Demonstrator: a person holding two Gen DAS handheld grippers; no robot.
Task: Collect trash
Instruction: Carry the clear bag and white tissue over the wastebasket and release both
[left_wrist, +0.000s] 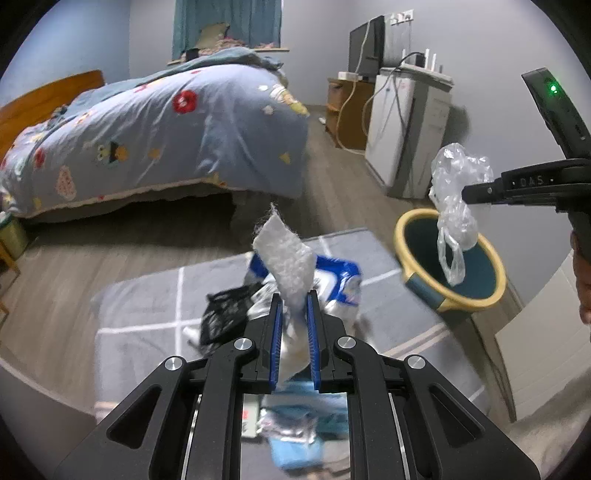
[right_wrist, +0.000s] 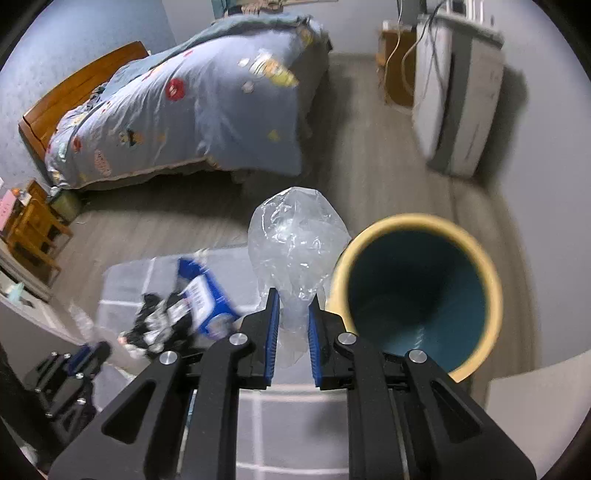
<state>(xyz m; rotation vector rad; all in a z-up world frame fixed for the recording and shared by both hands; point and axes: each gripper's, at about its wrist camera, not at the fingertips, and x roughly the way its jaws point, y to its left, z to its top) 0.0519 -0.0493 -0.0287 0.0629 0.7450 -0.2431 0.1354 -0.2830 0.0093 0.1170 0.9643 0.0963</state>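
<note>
My left gripper (left_wrist: 294, 295) is shut on a white crumpled paper towel (left_wrist: 286, 260) and holds it above the trash pile. My right gripper (right_wrist: 293, 295) is shut on a clear plastic bag (right_wrist: 295, 243), held just left of the rim of a teal bin with a yellow rim (right_wrist: 417, 291). In the left wrist view the right gripper (left_wrist: 466, 194) holds the clear bag (left_wrist: 456, 199) over the same bin (left_wrist: 448, 258). A blue and white wrapper (left_wrist: 340, 277) and a black bag (left_wrist: 225, 314) lie on the grey mat (left_wrist: 147, 295) below.
A bed with a blue quilt (left_wrist: 166, 129) stands behind. A white appliance (left_wrist: 406, 125) and a wooden stand (left_wrist: 347, 110) line the right wall. A wooden bedside table (right_wrist: 33, 229) stands at the left. The left gripper's body (right_wrist: 70, 376) shows low left in the right wrist view.
</note>
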